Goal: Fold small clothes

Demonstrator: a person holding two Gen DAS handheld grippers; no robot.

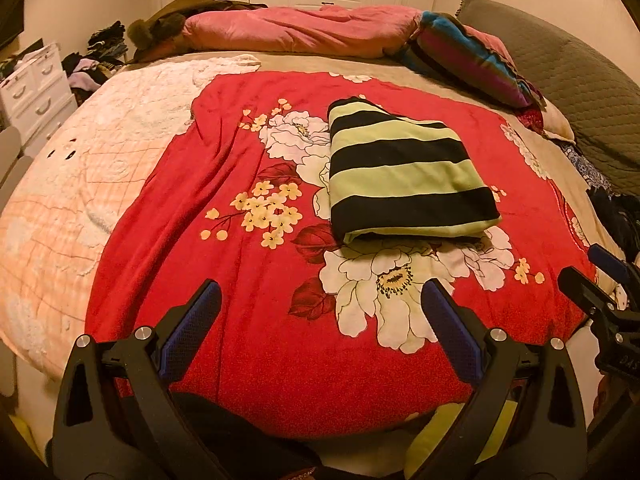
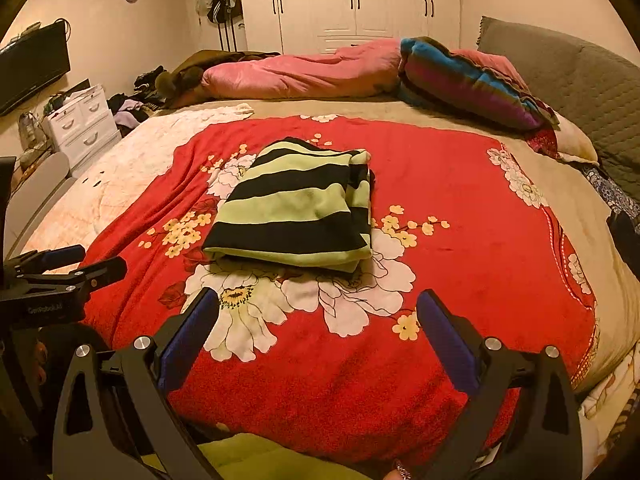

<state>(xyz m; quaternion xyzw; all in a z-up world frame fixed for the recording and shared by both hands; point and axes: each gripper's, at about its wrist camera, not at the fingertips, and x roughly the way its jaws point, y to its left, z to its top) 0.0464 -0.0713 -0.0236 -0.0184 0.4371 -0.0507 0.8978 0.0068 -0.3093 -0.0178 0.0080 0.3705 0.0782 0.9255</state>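
The left gripper (image 1: 320, 300) is wide open. Its two blue pads (image 1: 192, 328) are far apart and nothing is between them. It hangs over the near part of the red blanket (image 1: 248, 380) and does not touch the clothes.

The right gripper (image 2: 318, 312) is wide open too. Its blue pads (image 2: 448, 340) hold nothing. It also hangs over the near part of the blanket. In the left camera, the right gripper shows at the right edge. In the right camera, the left gripper shows at the left edge. The two sit side by side, apart from each other.

The striped top (image 1: 404, 172) is folded into a neat thick pile. It has black and light green stripes. It lies flat in the middle of the red blanket, on the big white flowers (image 1: 376, 288), a little way ahead of both grippers. Its long side runs away from the cameras, toward the pink quilt (image 1: 296, 30) at the far end of the bed. The stripes run across it from side to side. The folded edge faces the grippers. The far end looks narrower and a bit bunched.
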